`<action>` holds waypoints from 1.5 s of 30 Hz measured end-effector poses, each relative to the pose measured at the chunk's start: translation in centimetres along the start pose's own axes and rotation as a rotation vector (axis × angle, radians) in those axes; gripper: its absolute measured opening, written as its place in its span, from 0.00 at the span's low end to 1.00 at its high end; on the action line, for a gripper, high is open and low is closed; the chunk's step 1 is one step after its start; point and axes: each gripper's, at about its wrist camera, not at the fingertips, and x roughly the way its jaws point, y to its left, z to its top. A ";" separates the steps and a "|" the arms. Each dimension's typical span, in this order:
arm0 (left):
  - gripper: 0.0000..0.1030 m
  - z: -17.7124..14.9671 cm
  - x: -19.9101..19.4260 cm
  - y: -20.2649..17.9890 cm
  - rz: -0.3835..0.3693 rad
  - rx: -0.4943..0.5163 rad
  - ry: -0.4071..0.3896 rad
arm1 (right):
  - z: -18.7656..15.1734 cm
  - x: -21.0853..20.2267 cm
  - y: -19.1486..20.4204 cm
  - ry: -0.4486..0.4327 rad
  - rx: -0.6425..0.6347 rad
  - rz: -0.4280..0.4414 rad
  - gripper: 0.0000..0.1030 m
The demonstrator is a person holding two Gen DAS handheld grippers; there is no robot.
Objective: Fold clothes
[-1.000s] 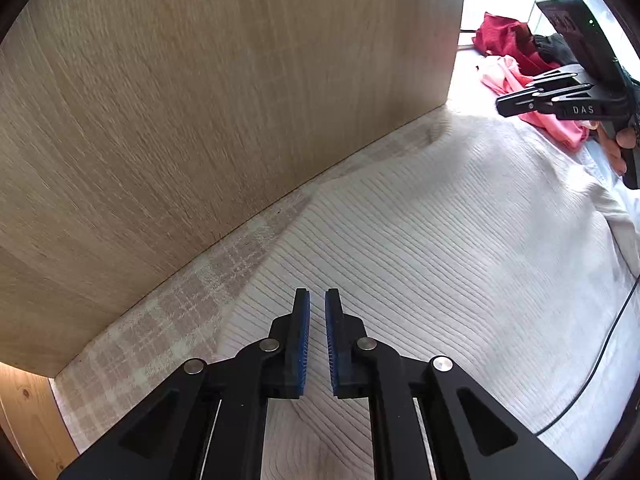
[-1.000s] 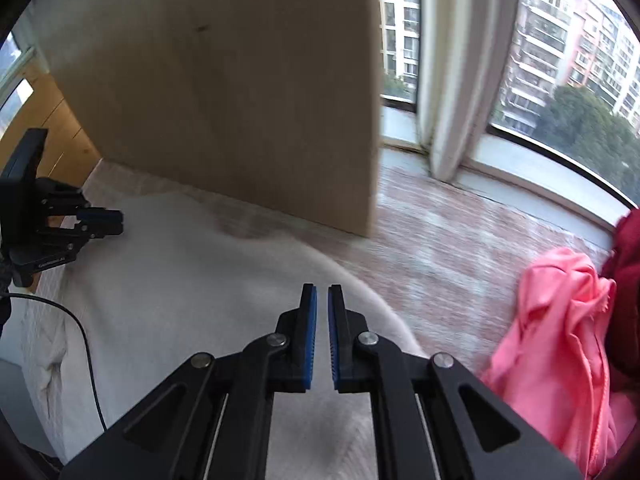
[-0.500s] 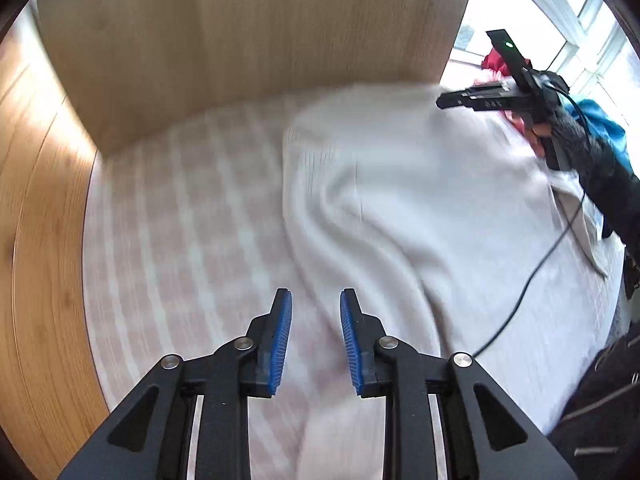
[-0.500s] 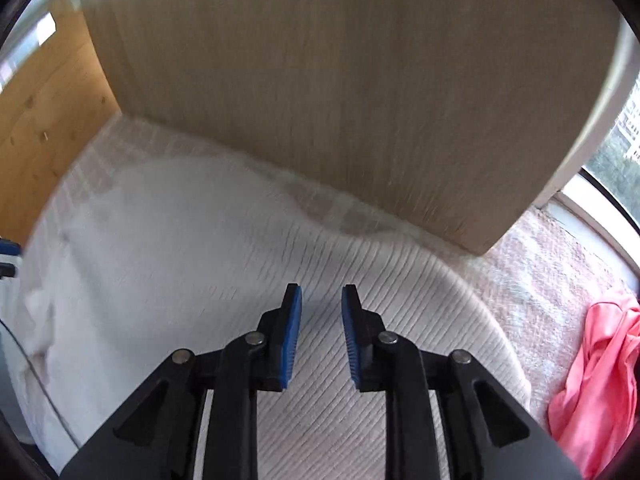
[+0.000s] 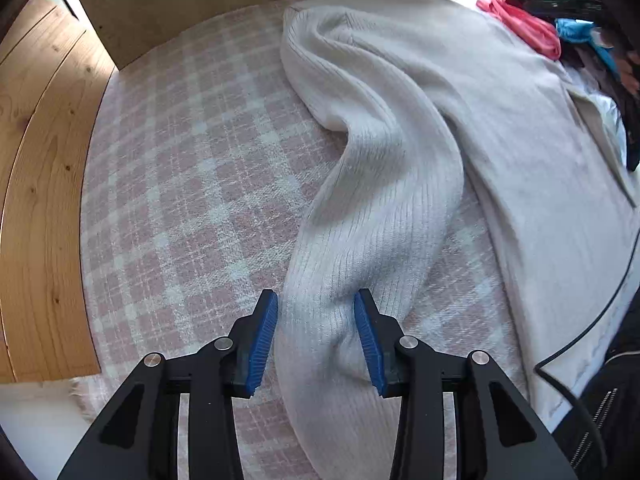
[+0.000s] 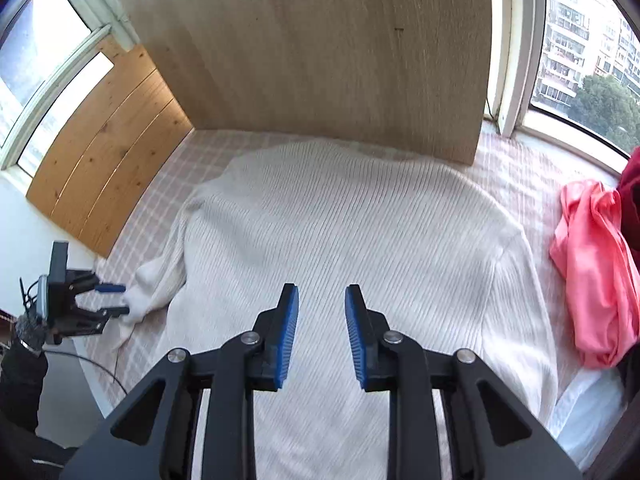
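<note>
A cream ribbed sweater (image 6: 340, 232) lies spread on the pink checked bedcover (image 5: 192, 184). One sleeve (image 5: 384, 208) curves down from the shoulder and runs between the pads of my left gripper (image 5: 316, 294). Those jaws are opening, and the blue pads stand at the sleeve's edges without pressing it. In the right wrist view the left gripper (image 6: 125, 300) sits at the bed's left edge with the cuff at its tips. My right gripper (image 6: 322, 288) hovers over the sweater's body, its jaws opening with nothing between them.
A pale wood board (image 6: 320, 60) stands upright behind the sweater, and an orange wood panel (image 5: 36, 200) lines the left side. A pink garment (image 6: 592, 272), a dark red one (image 6: 632, 184) and a blue one (image 5: 576, 30) are piled at the right. A black cable (image 5: 592, 320) trails over the bed's edge.
My left gripper has swung from the sweater's body beside the board out to the sleeve, and its jaws have gone from shut to open. The right gripper has drawn back and opened too.
</note>
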 end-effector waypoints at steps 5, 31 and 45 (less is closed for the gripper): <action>0.07 -0.2 -0.5 -0.6 0.017 0.009 -0.027 | -5.8 -2.7 0.6 0.072 0.011 -0.059 0.30; 0.37 -12.4 -5.1 3.3 0.065 -0.403 -0.031 | -4.9 2.7 16.3 0.192 -0.324 0.094 0.30; 0.03 -13.4 -4.5 3.1 0.087 -0.503 -0.065 | -6.2 5.2 18.0 0.256 -0.318 0.195 0.30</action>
